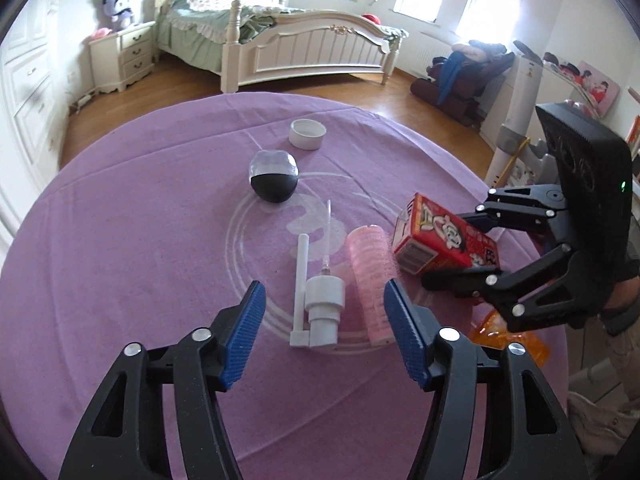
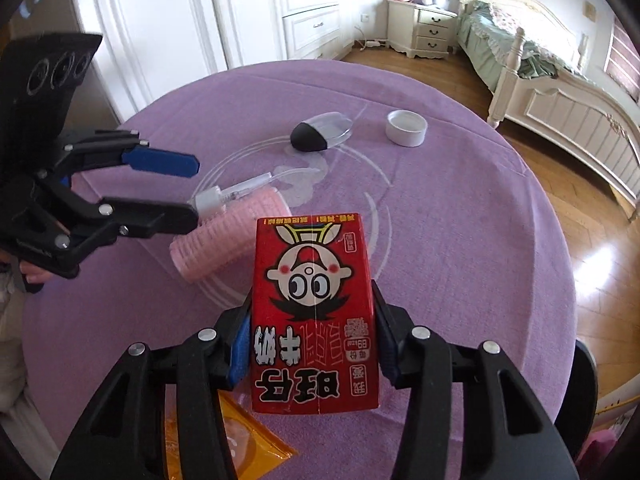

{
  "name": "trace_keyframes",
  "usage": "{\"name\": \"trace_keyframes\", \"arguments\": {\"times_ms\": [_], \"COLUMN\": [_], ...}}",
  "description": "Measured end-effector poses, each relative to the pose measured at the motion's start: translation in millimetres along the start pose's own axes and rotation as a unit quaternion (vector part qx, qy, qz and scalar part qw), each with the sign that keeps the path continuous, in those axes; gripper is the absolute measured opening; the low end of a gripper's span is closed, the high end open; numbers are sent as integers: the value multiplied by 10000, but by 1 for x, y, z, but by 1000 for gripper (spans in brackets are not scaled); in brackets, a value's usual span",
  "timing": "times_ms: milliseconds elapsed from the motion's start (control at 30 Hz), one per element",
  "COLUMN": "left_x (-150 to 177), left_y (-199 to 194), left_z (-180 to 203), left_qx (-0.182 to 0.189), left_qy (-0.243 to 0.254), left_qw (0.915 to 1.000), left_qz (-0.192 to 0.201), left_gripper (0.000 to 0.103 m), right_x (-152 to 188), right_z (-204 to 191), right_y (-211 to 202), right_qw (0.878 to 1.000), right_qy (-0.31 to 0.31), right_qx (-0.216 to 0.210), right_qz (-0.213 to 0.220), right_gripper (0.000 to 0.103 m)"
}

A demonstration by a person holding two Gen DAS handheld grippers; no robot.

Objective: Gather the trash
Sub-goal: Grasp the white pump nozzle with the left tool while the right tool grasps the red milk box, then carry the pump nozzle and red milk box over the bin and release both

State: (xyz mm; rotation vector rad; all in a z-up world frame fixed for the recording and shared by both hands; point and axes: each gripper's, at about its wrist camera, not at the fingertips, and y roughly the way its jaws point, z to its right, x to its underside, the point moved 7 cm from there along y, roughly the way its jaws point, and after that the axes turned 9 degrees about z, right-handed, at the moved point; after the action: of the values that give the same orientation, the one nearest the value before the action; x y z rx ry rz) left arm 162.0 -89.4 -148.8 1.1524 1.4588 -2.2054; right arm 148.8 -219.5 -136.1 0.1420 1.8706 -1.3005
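On the round purple table point(image 1: 120, 240) lie a white spray pump head point(image 1: 320, 312) and a pink hair roller point(image 1: 370, 280), side by side. My left gripper point(image 1: 324, 300) stands open astride both, its blue pads clear of them. To the right, my right gripper point(image 1: 480, 248) is shut on a red milk carton point(image 1: 444, 240), which is tilted. In the right wrist view the red carton point(image 2: 316, 304) is clamped between the right gripper point(image 2: 312, 304) pads, and the left gripper point(image 2: 196, 192) hovers over the pump head point(image 2: 208, 200) and roller point(image 2: 224, 236).
A black-and-clear round capsule point(image 1: 274, 180) and a white cap point(image 1: 307, 134) lie farther out on the table. An orange wrapper point(image 2: 240, 440) lies at the near edge under the right gripper. Beyond the table are wooden floor, a bed point(image 1: 312, 48) and a nightstand point(image 1: 124, 56).
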Motion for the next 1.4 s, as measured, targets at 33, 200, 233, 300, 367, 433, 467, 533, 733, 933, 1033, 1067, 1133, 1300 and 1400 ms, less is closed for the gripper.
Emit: {"name": "trace_keyframes", "arguments": {"times_ms": [33,200,233,300,367,433,467,533,733,933,1033,1067,1133,1300,1400], "left_x": [-1,-1,0,1,-1,-2,-4,-6,4,2,-3,-7,-21,-66,-90], "left_y": [0,0,1,2,3,4,3,-2,7,16,12,7,-7,-35,-41], "left_z": [-1,-7,-8,-6,-6,-8,-10,-16,-5,-5,-6,-4,8,64,106], "left_qx": [38,95,18,23,-50,-91,48,154,-140,-585,-828,-814,-833,-555,-384], "left_qy": [-75,-434,-361,-329,-276,-303,-464,-736,-242,-112,-220,-261,-203,159,390], "left_qw": [10000,9990,9993,9995,9996,9995,9989,9972,9993,9982,9963,9962,9952,9925,9894], "left_qz": [13,23,6,4,-22,-98,-75,21,-264,-103,34,182,476,1077,1348], "left_gripper": [56,49,49,49,48,41,41,41,40,29,28,28,28,28,29], "right_x": [0,5,6,7,8,3,2,5,6,10,12,11,9,-4,-6], "right_z": [3,2,2,-1,-1,2,5,9,14,16,20,22,29,57,86], "right_y": [-3,-20,-22,-24,-25,-23,-23,-25,-27,-31,-37,-40,-51,-92,-123], "right_qw": [9999,9981,9978,9971,9963,9956,9953,9947,9928,9908,9887,9874,9832,9655,9496], "right_qy": [133,502,530,609,711,806,836,886,1039,1168,1251,1301,1433,1775,2027], "right_qx": [22,20,6,-18,-31,-38,-44,-52,-62,-73,-43,-37,-6,243,516], "right_qz": [79,362,393,448,478,480,488,526,597,684,824,904,1128,1889,2334], "right_gripper": [49,49,49,49,49,49,49,49,49,49,49,49,49,49,49]}}
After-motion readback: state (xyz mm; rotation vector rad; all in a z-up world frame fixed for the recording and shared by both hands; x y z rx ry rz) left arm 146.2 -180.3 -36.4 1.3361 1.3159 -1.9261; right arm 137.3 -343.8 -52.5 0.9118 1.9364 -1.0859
